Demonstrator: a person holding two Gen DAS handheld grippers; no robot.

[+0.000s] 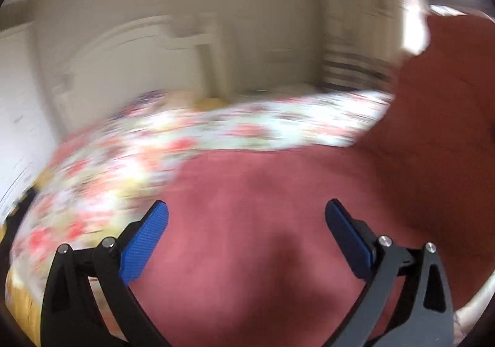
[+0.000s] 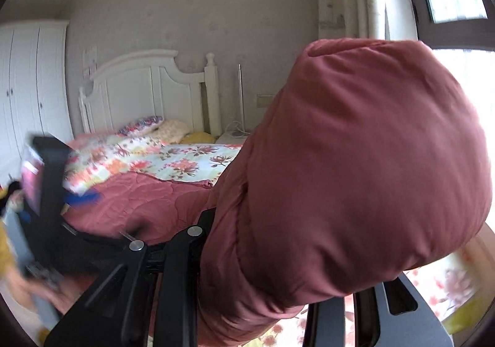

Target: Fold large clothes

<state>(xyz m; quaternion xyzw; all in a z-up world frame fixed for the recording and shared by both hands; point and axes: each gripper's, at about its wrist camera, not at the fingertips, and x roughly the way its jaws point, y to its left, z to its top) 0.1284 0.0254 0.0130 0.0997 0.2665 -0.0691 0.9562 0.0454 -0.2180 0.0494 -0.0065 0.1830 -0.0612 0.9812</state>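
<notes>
The left tongs (image 1: 246,217) are standing wide open, blue pads (image 1: 145,243) well apart, with nothing between them. They are hovering above the dusty-red padded garment (image 1: 263,223), which is lying spread across the bed (image 2: 173,161). The left wrist view is motion-blurred.

The right tongs (image 2: 263,254) are gripping a thick bunch of the same garment. The fabric is filling the space between the two black arms and is bulging up in front of the camera, hiding the fingertips. The rest of the garment is trailing down from this bunch onto the bed.

A floral quilt (image 2: 185,161) is lying on the bed beyond the garment, touching its far edge. A white headboard (image 2: 139,90) is standing behind the quilt, with a white wardrobe (image 2: 27,84) to its left.
</notes>
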